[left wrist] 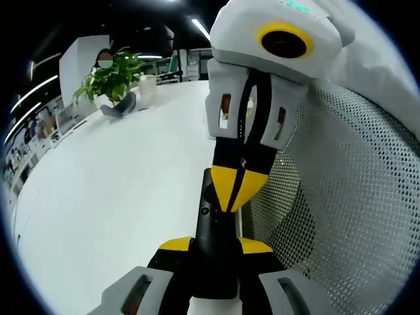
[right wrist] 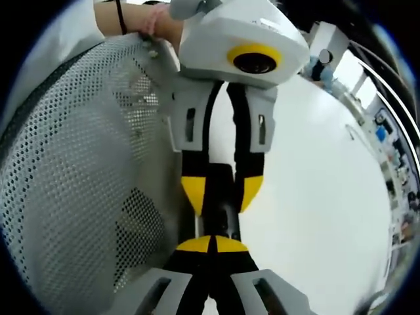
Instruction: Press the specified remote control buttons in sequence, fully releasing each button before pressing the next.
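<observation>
A slim black remote [left wrist: 211,226] stands up between my left gripper's [left wrist: 216,247] yellow-tipped jaws, which are shut on its lower part. My right gripper [left wrist: 236,190] reaches in from the upper right, its yellow tips shut together and resting on the remote's upper face. In the right gripper view, my right gripper [right wrist: 211,244] is shut at the bottom, touching the remote [right wrist: 223,213]. The left gripper [right wrist: 222,193] clamps the remote from above. The buttons are hidden under the tips.
A white table [left wrist: 118,190] [right wrist: 315,184] spreads out behind the remote. A grey mesh chair back [left wrist: 348,197] [right wrist: 65,164] stands close beside both grippers. A potted plant [left wrist: 111,79] sits at the table's far end. A person's wrist [right wrist: 141,20] shows at the top.
</observation>
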Demonstrator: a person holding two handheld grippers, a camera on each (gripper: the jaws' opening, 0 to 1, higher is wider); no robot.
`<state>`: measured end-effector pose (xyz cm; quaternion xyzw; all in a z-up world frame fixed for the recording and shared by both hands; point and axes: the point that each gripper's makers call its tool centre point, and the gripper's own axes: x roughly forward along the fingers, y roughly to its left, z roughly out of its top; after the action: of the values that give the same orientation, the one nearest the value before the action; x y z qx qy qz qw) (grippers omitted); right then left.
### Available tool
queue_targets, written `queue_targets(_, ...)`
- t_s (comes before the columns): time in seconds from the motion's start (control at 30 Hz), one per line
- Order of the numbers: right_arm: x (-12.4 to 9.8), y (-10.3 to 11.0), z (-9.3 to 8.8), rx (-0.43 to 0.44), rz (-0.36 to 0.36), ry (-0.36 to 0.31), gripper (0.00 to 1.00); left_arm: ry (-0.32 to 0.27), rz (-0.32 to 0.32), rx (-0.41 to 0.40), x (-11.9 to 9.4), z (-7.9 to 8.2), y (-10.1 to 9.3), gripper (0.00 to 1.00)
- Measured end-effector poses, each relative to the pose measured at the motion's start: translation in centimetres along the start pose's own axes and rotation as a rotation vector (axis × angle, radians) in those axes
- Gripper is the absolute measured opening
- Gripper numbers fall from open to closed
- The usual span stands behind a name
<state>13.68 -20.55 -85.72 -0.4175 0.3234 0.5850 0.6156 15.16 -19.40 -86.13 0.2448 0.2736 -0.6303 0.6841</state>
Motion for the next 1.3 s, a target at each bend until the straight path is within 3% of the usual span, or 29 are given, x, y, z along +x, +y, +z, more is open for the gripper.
queue_targets(0.17, 0.3, 0.4, 0.2, -0.017, 0.038, 0.006, 0.0, -0.001, -0.005, 0.005, 0.0, 0.0, 0.0, 0.25)
queue_targets(0.3, 0.2, 0.4, 0.2, -0.028, 0.018, 0.008, 0.0, -0.001, -0.004, 0.006, 0.0, 0.1, -0.1, 0.25)
queue_targets(0.57, -0.1, 0.0, 0.4, 0.126, 0.037, -0.051, 0.0, 0.0, -0.002, 0.005, 0.0, 0.0, -0.1, 0.25)
queue_targets(0.7, -0.8, -1.6, 0.7, 0.169, -0.018, -0.075, 0.0, 0.0, -0.001, 0.004, 0.1, 0.0, -0.1, 0.25)
queue_targets(0.87, 0.0, -1.2, -0.3, 0.154, 0.017, -0.013, 0.0, 0.0, -0.003, 0.006, 0.1, 0.0, -0.1, 0.25)
queue_targets(1.07, -0.1, -1.4, 0.0, 0.168, 0.005, -0.019, 0.0, -0.001, -0.003, 0.005, 0.1, 0.0, -0.1, 0.25)
queue_targets(1.3, 0.1, -1.8, -0.1, 0.154, -0.002, 0.018, 0.0, -0.001, -0.001, 0.006, 0.1, 0.0, 0.0, 0.25)
